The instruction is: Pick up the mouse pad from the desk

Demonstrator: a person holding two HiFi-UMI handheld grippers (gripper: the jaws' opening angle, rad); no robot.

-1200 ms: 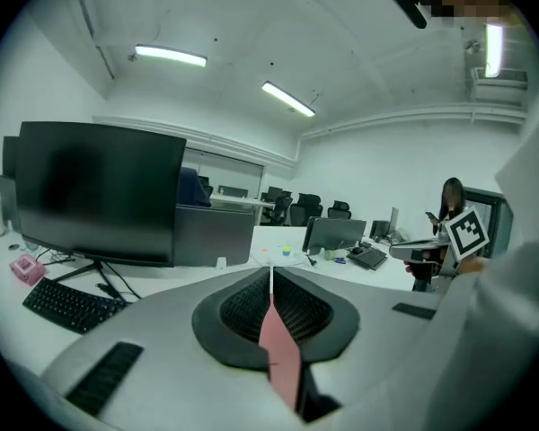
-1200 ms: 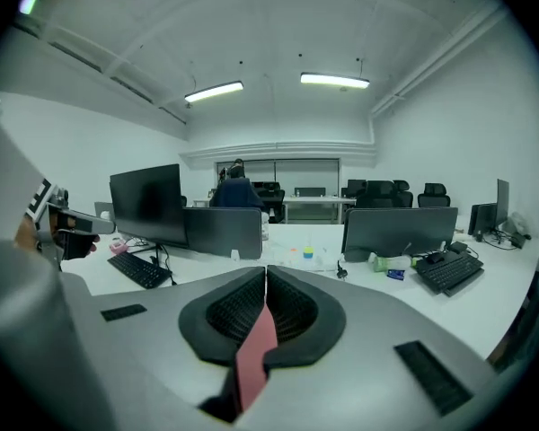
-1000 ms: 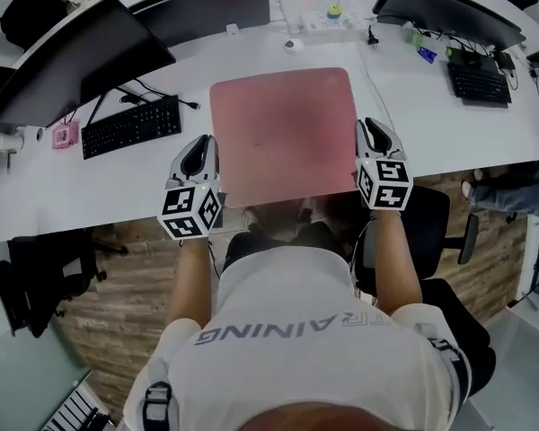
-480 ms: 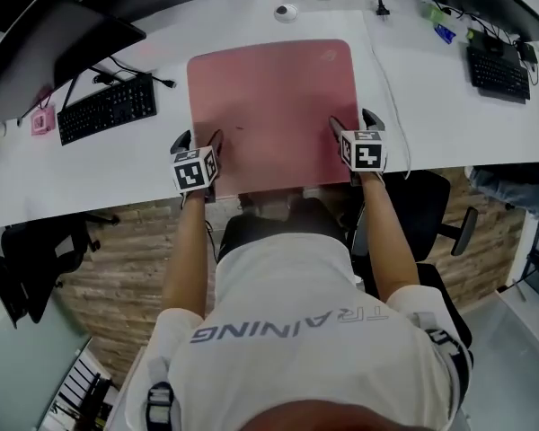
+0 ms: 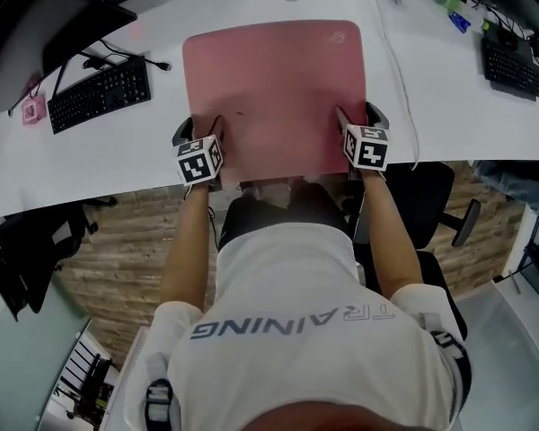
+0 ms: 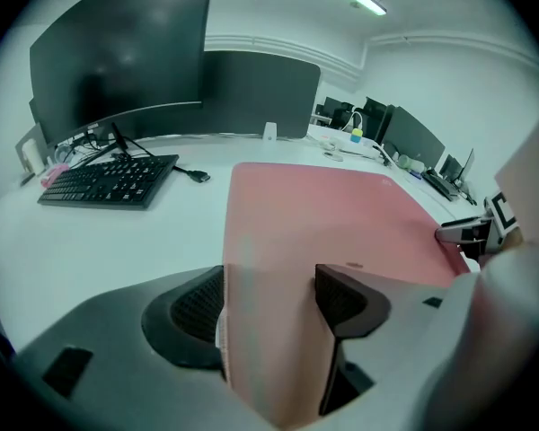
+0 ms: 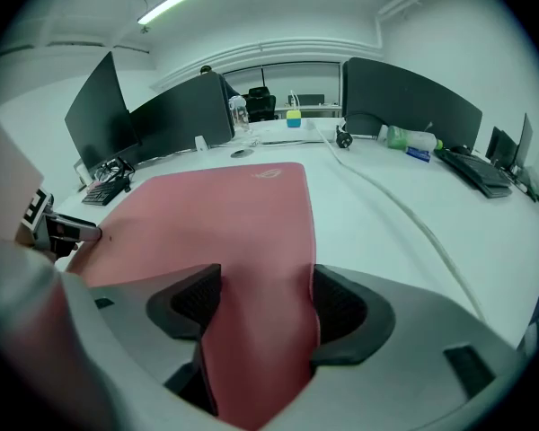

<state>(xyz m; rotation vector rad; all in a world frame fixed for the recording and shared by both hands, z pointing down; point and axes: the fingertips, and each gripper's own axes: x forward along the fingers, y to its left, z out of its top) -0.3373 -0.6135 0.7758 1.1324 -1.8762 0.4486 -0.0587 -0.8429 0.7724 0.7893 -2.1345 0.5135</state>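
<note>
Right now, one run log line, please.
left gripper: jaws just opened, mouse pad between | right gripper: same | mouse pad: lying on desk

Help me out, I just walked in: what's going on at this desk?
A person holds a gripper in each hand at the near edge of a pink mouse pad that lies on the white desk. The left gripper sits at the pad's near left corner, the right gripper at its near right corner. Both pairs of jaws have just been opening and stand wide apart, with the pad's edge between them, not pinched.
</note>
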